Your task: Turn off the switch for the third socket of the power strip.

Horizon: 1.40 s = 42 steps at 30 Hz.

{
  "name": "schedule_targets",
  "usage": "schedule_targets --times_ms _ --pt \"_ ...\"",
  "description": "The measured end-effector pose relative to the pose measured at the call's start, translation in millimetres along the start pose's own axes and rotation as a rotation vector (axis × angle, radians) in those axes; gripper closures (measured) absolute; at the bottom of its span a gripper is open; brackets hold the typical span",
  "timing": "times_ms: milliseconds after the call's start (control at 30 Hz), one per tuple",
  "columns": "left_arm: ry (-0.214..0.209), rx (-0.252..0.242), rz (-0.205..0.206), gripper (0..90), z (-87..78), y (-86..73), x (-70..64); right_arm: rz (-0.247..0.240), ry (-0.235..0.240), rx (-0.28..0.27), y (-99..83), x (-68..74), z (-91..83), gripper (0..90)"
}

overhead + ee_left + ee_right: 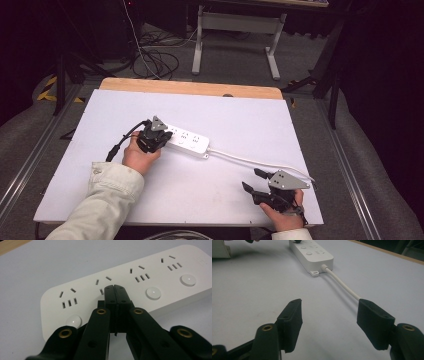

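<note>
Pressing its two black jaws flat together, the left gripper [115, 288] rests its joined tips on the top face of the white power strip [130, 287], between the second socket's slots and that socket's round button place. Nothing sits between the jaws. In the high view the left gripper [152, 137] covers the strip's left end, held by the person's left hand [137, 156], with a pale sleeve [105, 192] running down to the bottom edge.

The power strip [187, 141] lies flat on the white table top [225, 115], a little left of the middle, its long side slanting slightly down toward the right. Its face shows four socket groups in a row, each with a round white button [153, 293] beside it. A white cord [250, 160] leaves the strip's right end and runs across the table toward the right edge.

The right gripper [252, 181] lies near the table's front right corner, well apart from the strip, held by the right hand [282, 217]. Its jaws stand wide apart and hold nothing. In the right gripper view, the right gripper [328, 315] looks along the table toward the strip [312, 253], and the cord [339, 282] passes behind its right-hand jaw.

Beyond the table, a wooden edge [190, 88] borders the far side, and grey floor [235, 55] with loose cables lies behind.
</note>
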<state>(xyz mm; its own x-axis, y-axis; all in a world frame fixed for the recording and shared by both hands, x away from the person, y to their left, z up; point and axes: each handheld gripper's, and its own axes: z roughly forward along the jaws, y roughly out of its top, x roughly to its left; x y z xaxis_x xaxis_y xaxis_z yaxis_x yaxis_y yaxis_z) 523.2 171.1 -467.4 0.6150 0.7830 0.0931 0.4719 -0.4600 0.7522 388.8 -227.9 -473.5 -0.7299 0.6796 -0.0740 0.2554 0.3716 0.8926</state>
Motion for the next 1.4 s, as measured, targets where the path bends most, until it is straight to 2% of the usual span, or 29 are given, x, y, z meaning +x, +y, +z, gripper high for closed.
schedule_targets --times_ms 200,333,467,500,567,633,700,733,1000,1200,1233,1333,1400 --pt "-0.003 0.006 0.001 90.0 0.3 -0.1 -0.1 0.004 0.004 0.003 -0.4 -0.2 0.5 37.2" --pt "-0.016 0.008 -0.022 90.0 0.1 0.4 0.7 0.004 0.001 0.002 -0.7 -0.5 -0.1 37.2" --pt "-0.009 0.017 -0.017 90.0 -1.9 2.6 1.6 0.007 -0.001 0.001 -0.7 -0.5 0.2 37.2" --pt "-0.008 0.025 -0.035 90.0 -4.4 4.1 3.2 0.007 -0.003 0.003 -0.5 -0.4 0.5 37.2" --pt "-0.043 0.044 -0.085 90.0 -7.0 4.1 9.5 0.007 -0.001 0.002 -0.4 -0.3 0.8 37.2" --pt "-0.038 0.048 -0.085 89.9 -9.7 3.2 13.0 0.005 -0.004 -0.001 -0.2 -0.3 0.2 37.2" --pt "-0.044 0.035 -0.084 89.9 -13.2 3.9 14.4 0.007 -0.006 -0.001 -0.3 -0.5 0.0 37.2" --pt "-0.063 0.015 -0.084 89.9 -17.4 6.0 12.0 0.007 -0.005 -0.001 -0.4 -1.0 -0.1 37.2" --pt "-0.072 -0.027 -0.069 89.8 -30.7 10.9 8.6 0.008 -0.007 -0.001 -0.2 -0.5 -0.2 37.2" --pt "-0.076 -0.040 -0.083 89.6 -39.1 12.4 12.8 0.004 -0.007 0.001 0.1 -0.3 0.5 37.2" --pt "-0.089 -0.045 -0.096 89.5 -40.2 12.6 12.5 0.004 -0.008 0.001 0.0 -0.3 0.5 37.2" --pt "-0.088 -0.056 -0.085 88.8 -43.9 13.7 12.8 0.007 -0.009 0.002 -0.2 -0.7 0.6 37.2" --pt "-0.103 -0.053 -0.091 86.1 -44.4 13.7 11.7 0.006 -0.007 0.002 -0.2 -0.4 0.8 37.2"
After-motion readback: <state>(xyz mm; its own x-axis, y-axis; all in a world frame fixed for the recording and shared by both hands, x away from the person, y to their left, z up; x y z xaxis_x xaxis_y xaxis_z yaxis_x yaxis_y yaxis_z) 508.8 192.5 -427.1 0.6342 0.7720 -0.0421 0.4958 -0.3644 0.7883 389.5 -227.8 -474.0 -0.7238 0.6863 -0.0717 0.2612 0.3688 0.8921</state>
